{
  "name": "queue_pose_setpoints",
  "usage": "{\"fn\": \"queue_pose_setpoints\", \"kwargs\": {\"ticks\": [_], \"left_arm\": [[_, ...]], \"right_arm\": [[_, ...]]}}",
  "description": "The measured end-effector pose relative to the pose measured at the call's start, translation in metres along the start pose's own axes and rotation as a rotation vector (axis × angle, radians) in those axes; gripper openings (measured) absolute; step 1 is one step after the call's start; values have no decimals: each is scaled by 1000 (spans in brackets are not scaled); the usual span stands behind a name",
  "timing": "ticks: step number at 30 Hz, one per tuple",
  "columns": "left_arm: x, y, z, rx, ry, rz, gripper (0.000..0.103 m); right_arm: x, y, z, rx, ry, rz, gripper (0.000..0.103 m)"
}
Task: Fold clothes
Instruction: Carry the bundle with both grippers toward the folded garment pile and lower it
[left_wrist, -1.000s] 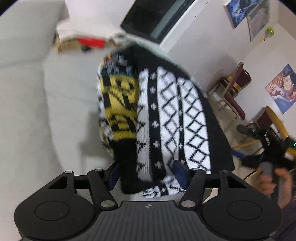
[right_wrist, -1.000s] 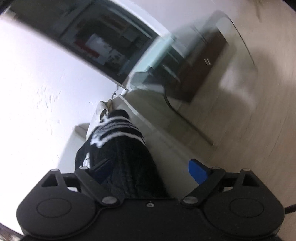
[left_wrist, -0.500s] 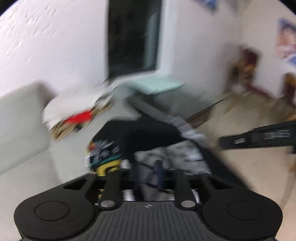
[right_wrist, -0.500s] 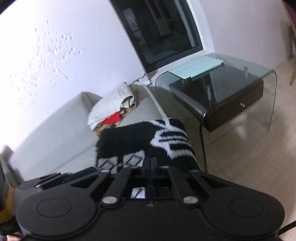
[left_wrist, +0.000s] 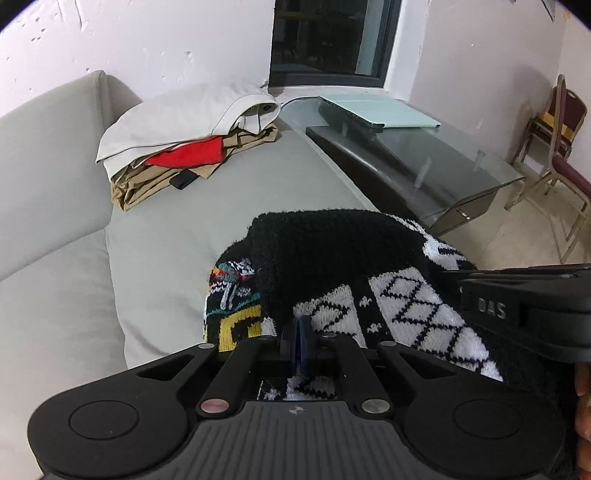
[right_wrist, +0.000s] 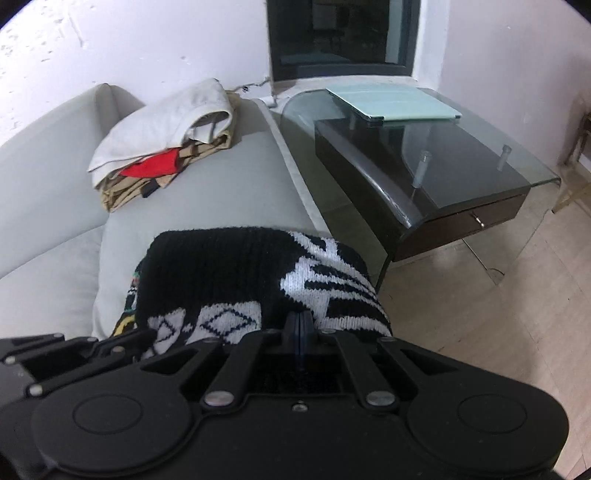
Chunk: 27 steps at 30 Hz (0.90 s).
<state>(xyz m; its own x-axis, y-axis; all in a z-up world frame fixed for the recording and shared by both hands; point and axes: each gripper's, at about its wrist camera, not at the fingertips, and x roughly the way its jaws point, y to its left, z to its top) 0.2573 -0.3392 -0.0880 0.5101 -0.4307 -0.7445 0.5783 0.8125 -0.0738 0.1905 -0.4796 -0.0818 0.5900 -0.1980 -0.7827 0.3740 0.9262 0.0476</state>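
A black, white and yellow patterned knit sweater (left_wrist: 332, 258) hangs bunched over the front of a grey sofa (left_wrist: 55, 221). My left gripper (left_wrist: 300, 328) is shut on its near white-patterned edge. The sweater also shows in the right wrist view (right_wrist: 221, 269), where my right gripper (right_wrist: 299, 325) is shut on its near edge. The right gripper's black body (left_wrist: 524, 306) crosses the right side of the left wrist view. The left gripper's body (right_wrist: 55, 350) sits at lower left of the right wrist view. The two grippers hold the sweater side by side.
A pile of folded clothes (left_wrist: 184, 140), white, red and tan, lies at the sofa's far end; it also shows in the right wrist view (right_wrist: 162, 147). A glass side table (right_wrist: 424, 147) with a pale green tablet case (right_wrist: 395, 103) stands right of the sofa. Chairs (left_wrist: 554, 147) stand at far right.
Both grippers have closed on the sweater and swung up level. A second ago the sweater hung spread below the open left gripper; now it is bunched and held by both.
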Motion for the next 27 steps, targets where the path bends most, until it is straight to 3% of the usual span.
{"fn": "queue_pose_setpoints", "kwargs": {"ticks": [3,7,10,13,15,21,24,27], "left_arm": [[-33,-1,-3,22,-15,-27,4],[-88,-3,-20,60,-29,-7,35],[-119,-4,-40,80,-37,-2,34],[-120,-9,-64,78,7,-34,27],[-103,-14,-72,90,41,-4,24],[-44,-5,-64,22,149,23,19],[-46,-12,-53,51,158,49,18],[-72,-14,-51,40,149,59,20]], "right_arm": [[-27,-3,-4,-17,-11,41,1],[-58,-11,-21,-23,10,67,13],[-81,-16,-35,-27,25,86,22],[-105,-22,-48,-32,41,106,23],[-120,-26,-56,-35,52,119,23],[-138,-21,-53,-23,90,136,22],[-144,-18,-49,-15,110,143,22],[-150,-14,-44,-7,129,150,22]]}}
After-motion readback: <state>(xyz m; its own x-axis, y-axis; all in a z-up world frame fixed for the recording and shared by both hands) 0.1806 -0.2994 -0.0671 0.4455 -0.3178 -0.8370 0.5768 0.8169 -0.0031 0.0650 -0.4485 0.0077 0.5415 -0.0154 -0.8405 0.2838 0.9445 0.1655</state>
